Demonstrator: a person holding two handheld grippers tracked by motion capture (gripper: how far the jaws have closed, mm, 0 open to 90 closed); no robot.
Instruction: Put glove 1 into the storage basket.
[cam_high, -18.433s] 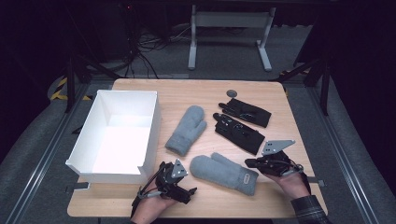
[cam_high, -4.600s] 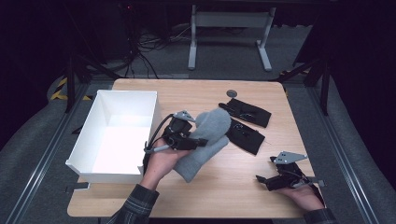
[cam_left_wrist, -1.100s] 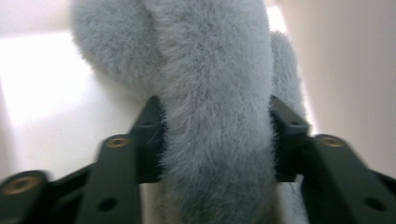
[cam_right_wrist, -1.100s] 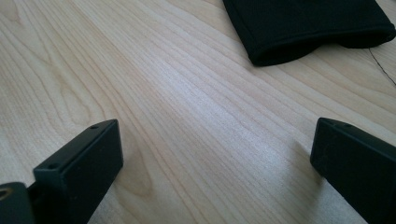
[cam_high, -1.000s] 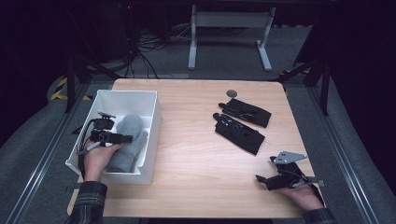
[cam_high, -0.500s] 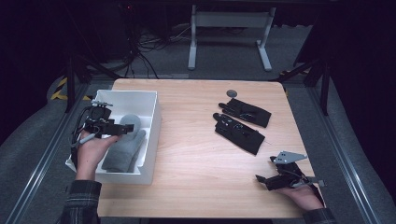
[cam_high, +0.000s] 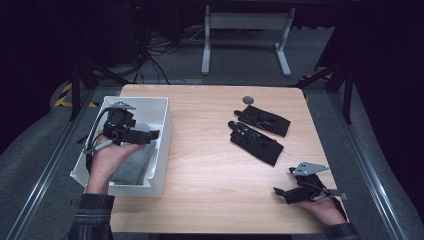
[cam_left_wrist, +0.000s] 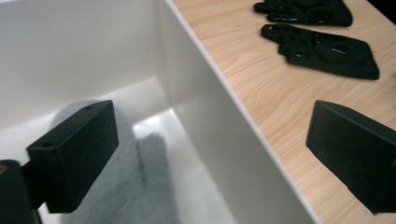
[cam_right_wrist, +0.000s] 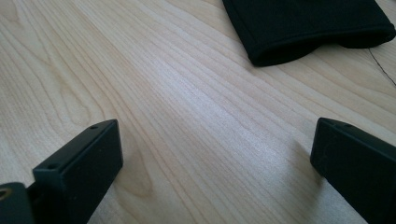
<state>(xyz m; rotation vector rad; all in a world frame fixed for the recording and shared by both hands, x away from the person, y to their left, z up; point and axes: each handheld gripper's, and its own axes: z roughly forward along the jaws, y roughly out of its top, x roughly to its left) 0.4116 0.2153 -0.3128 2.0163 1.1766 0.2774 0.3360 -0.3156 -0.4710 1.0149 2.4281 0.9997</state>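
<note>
Grey mittens (cam_high: 131, 165) lie inside the white bin (cam_high: 161, 145) at the tabletop's left edge. Above them the left gripper (cam_high: 150, 135) holds nothing, jaws wide apart. The right gripper (cam_high: 281, 193), near the front right corner, also gapes empty.

- Table (cam_high: 210, 150): bin (cam_high: 162, 145) stands at its left edge.
- Mittens (cam_high: 131, 165): lie inside the bin, on its floor, toward the near end.
- Left gripper (cam_high: 142, 135): hangs over the bin, above the mittens, jaws wide apart.
- Two gloves (cam_high: 256, 142): lie side by side on the table's right half, well apart from the bin.
- Small disc (cam_high: 247, 100): just behind the farther glove.
- Right gripper (cam_high: 281, 192): rests at the near right corner, in front of the gloves, jaws parted.
</note>
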